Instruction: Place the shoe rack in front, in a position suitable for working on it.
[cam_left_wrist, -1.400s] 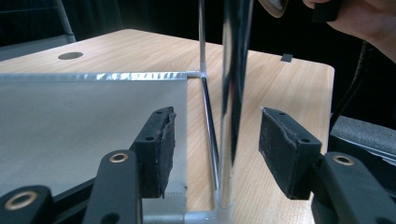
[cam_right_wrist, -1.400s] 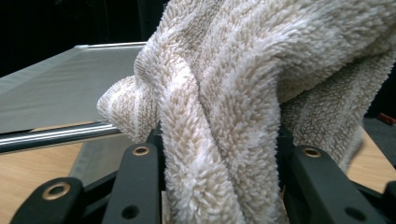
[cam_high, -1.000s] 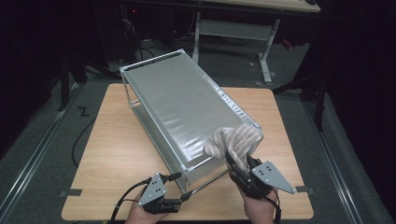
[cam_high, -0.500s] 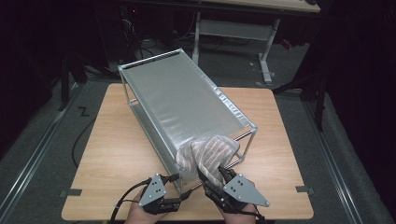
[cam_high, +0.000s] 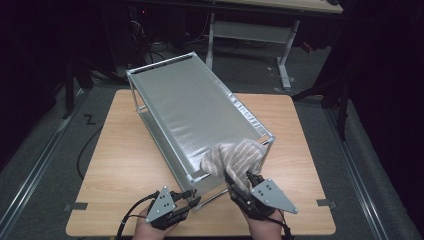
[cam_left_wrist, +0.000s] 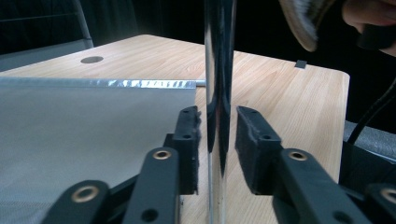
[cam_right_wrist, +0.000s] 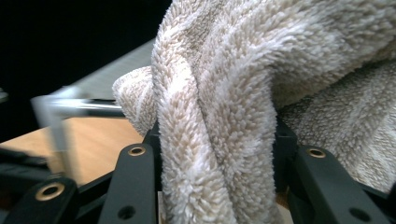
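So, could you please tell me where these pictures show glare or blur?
Left gripper view: streaky reflections run down the shiny upright metal post. Right gripper view: the rack's silver corner is smeared, the striped beige fluffy towel sharp. High view: surroundings dark, the light wooden table evenly lit.

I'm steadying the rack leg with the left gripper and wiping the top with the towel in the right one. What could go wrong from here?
1. The left gripper has just been closing on the shiny rack post, but a gap shows at one finger; the smooth post could slip or twist.
2. The right gripper pinches only a fold of the towel; rubbing may drag it free.
3. The towel sits at the corner of the rack, so pushing could tilt or slide the rack on the table.
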